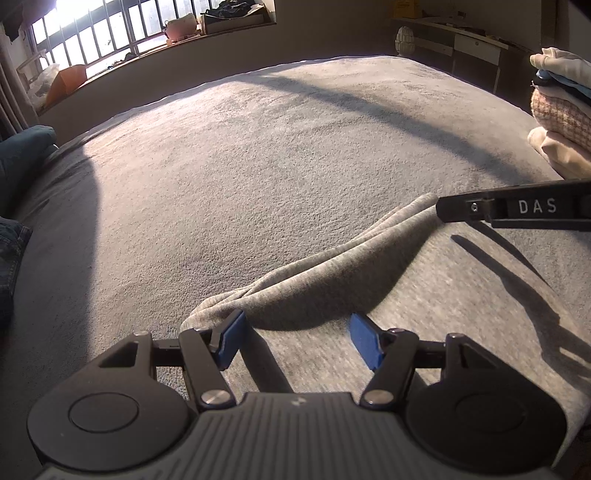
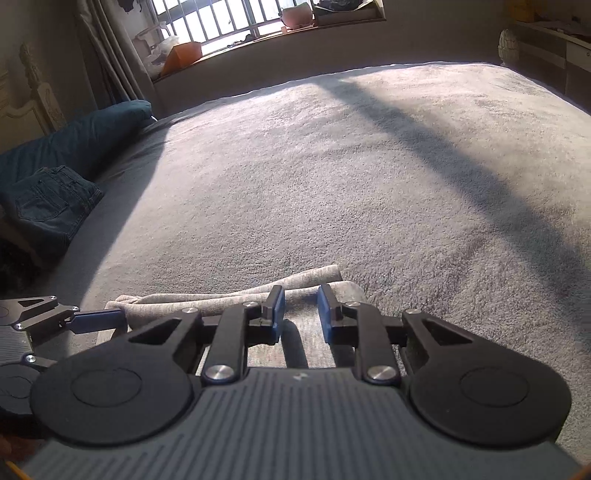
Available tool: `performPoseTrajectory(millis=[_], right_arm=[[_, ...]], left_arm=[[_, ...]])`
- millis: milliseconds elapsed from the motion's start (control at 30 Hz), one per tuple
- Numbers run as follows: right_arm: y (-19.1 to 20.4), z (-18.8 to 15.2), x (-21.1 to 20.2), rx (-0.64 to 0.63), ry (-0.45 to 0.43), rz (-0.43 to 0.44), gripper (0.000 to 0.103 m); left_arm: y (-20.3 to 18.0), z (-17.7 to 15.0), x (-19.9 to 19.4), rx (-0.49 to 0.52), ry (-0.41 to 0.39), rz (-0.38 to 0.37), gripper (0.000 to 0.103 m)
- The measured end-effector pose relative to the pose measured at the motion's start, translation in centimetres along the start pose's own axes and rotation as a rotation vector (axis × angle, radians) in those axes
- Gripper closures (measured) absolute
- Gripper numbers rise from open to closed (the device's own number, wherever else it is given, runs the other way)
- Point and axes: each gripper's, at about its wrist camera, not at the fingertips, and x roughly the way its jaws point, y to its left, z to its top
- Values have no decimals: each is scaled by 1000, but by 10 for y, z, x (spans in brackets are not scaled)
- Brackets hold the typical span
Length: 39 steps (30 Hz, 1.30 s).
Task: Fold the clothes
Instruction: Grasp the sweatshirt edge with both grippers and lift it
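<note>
Grey knit garment (image 1: 332,273) lies mid-fold on the bed (image 1: 258,147); left gripper (image 1: 295,341) open and empty, right gripper (image 2: 301,314) narrowly parted, seemingly gripping nothing, so next regrasp its edge.

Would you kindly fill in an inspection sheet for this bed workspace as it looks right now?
Surface: grey fleecy bedspread, streaked with sun and shadow.
Job's things: light grey garment, its far edge bunched into a ridge near both grippers.
Clutter: stack of folded clothes at the bed's right edge; folded jeans and teal pillow at the left.
Grippers: left gripper open over the garment, nothing pinched; right gripper narrowly open above the garment, no cloth visibly between its pads.
Cables: nothing seen.
Surroundings: barred window with a cluttered sill; curtain; desk at the far right.
</note>
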Motion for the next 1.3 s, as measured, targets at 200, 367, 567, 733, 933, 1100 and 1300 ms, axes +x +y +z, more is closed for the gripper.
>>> performPoseTrajectory(millis=[200, 367, 567, 733, 933, 1100, 1300], right_arm=[[-2, -10, -40, -33, -1, 55, 85], [-12, -34, -39, -46, 66, 36, 85], [-13, -44, -51, -74, 56, -2, 85], [-5, -48, -87, -101, 7, 112, 85], [-54, -50, -94, 123, -32, 194, 60], [-126, -42, -43, 457, 81, 320, 38], [-136, -54, 22, 570, 224, 399, 33]], left_arm=[[-5, 1, 1, 2, 15, 27, 39], [-9, 1, -2, 11, 25, 49, 39], [-10, 1, -1, 9, 18, 66, 39], [-9, -3, -6, 33, -7, 78, 38], [56, -35, -42, -145, -61, -87, 15], [108, -78, -28, -424, 115, -388, 11], [98, -103, -2, -482, 157, -541, 8]])
